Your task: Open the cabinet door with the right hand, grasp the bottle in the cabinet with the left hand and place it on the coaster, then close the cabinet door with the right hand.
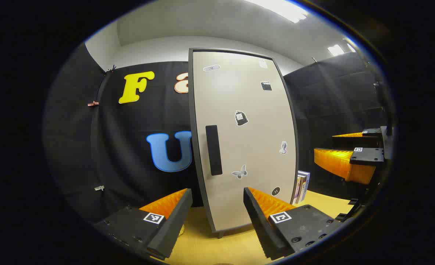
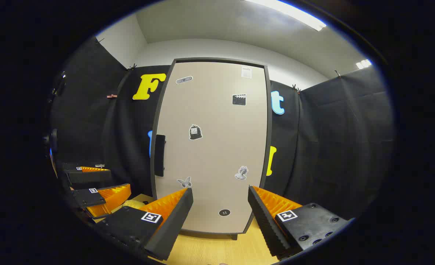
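Booth interior: black cloth walls (image 2: 331,140), white ceiling (image 2: 210,25).
Ceiling strip lights (image 2: 294,16) lit; wooden tabletop (image 2: 210,250); books (image 1: 301,186) standing upright.

The shut cabinet door (image 2: 212,147) blocks the way straight ahead, its handle (image 2: 160,155) open to reach, with bare table (image 2: 217,250) before it.

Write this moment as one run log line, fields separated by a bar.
stage: before opening | cabinet door: shut | handle: untouched | right gripper: open, facing door | left gripper: open, empty
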`<state>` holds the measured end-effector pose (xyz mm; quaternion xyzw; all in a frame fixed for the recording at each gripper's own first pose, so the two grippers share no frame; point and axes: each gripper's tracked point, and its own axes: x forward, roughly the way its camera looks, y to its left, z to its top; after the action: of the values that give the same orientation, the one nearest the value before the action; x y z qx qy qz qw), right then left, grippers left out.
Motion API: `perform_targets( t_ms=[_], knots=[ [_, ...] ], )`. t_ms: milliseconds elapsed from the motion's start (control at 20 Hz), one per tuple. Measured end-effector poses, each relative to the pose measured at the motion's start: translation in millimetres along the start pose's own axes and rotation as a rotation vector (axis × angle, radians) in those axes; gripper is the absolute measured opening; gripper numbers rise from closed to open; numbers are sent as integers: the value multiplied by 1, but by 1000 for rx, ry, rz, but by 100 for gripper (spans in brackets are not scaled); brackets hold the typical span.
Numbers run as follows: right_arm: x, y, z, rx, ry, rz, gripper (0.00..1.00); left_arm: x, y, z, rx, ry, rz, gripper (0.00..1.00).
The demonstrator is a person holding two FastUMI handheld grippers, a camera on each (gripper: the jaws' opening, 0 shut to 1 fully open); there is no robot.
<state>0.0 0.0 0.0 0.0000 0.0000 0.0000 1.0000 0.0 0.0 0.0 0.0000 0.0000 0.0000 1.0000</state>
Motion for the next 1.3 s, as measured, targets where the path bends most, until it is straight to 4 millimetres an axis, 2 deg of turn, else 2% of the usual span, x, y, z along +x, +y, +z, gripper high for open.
perform_targets(
  t_ms=[500,800,1000,1300],
  knots=[
    [9,-2,-4,-2,3,12,98,9,-1,-5,-24,20,10,89],
    [11,-7,3,15,-25,1,98,9,4,-5,-23,18,22,89],
    [15,9,2,-2,-17,51,98,9,15,-5,-17,16,44,89],
    [34,57,9,36,-29,131,97,1,53,-8,-9,11,104,89]
  ],
)
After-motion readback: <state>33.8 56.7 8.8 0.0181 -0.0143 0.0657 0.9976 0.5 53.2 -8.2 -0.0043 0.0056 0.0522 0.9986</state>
